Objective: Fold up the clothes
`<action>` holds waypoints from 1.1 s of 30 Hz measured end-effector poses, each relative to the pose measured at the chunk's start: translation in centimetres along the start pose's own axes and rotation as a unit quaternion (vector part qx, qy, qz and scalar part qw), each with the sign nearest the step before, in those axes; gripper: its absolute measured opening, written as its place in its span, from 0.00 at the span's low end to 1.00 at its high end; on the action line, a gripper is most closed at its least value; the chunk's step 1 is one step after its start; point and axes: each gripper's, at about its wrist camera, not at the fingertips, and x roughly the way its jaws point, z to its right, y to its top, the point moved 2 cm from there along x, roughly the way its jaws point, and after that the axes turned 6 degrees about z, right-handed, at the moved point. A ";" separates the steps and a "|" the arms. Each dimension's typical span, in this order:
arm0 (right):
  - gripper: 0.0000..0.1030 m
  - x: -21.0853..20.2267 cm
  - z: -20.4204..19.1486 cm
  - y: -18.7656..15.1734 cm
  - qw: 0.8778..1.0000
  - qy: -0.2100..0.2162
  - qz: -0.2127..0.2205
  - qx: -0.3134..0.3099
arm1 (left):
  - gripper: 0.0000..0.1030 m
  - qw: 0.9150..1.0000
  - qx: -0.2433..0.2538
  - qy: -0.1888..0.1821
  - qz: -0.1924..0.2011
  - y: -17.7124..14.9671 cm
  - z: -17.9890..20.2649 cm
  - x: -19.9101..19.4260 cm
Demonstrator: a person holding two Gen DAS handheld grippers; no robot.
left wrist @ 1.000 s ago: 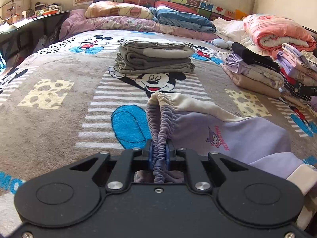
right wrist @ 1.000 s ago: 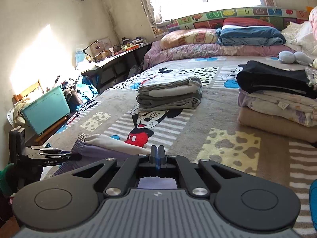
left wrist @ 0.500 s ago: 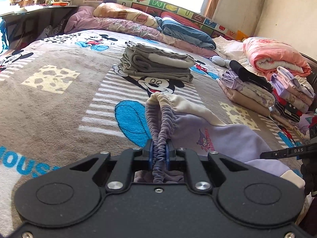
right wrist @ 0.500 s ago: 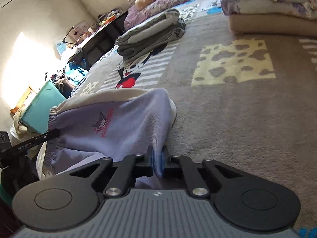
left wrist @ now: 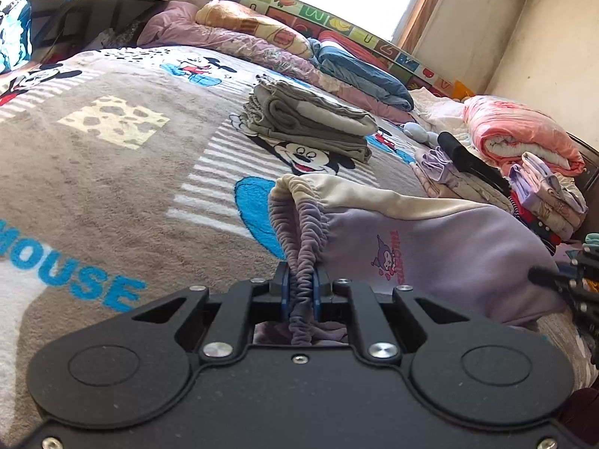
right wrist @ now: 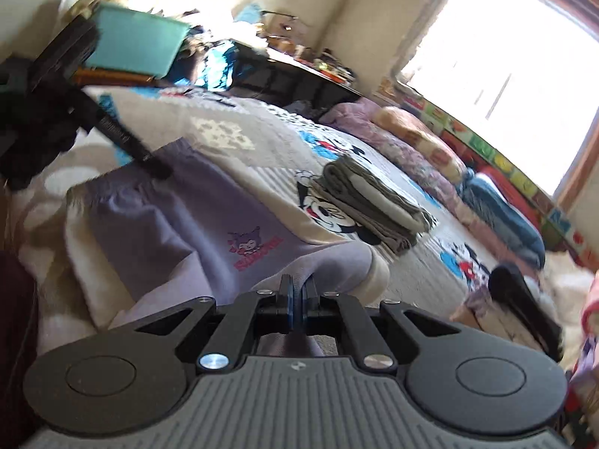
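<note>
L tool clamped on pants waistband; R tool on hem.

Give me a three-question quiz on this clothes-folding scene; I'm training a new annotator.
1. True or false: the left gripper is shut on the gathered elastic waistband of the lilac and cream trousers.
2. What does the right gripper clamp? A) the grey folded stack of clothes B) the lilac and cream trousers C) nothing
3. Fill in: the grey stack lies on a bedspread printed with a cartoon ____.

Key: 1 true; 2 B; 3 mouse.
</note>
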 end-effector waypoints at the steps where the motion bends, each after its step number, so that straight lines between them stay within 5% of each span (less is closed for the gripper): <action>1: 0.06 0.4 -1.7 0.0 0.999 0.010 -0.008 -0.031 | 0.09 1.000 -0.008 0.004 -0.004 -0.2 -0.3 0.0; 7: 0.15 3.7 -8.6 -1.5 0.989 0.079 -0.080 -0.100 | 0.09 0.999 -0.021 0.019 -0.017 -1.1 -1.2 -0.2; 15: 0.16 3.9 -6.8 -0.6 0.990 0.111 -0.084 0.019 | 0.09 0.999 -0.029 0.029 -0.024 -1.6 -1.7 0.1; 20: 0.47 0.1 -3.7 0.0 0.976 0.165 -0.047 0.135 | 0.09 0.999 -0.034 0.030 -0.026 -1.8 -2.0 0.1; 23: 0.50 -2.0 -0.8 -0.1 0.957 0.187 -0.017 0.222 | 0.10 0.998 -0.040 0.030 -0.028 -1.9 -2.2 0.2; 28: 0.51 -1.1 5.4 -3.8 0.919 0.122 -0.017 0.374 | 0.10 0.998 -0.044 0.030 -0.028 -2.0 -2.2 0.3; 33: 0.60 3.7 8.3 -8.2 0.849 0.137 -0.074 0.505 | 0.10 0.998 -0.048 0.030 -0.030 -2.3 -2.3 0.4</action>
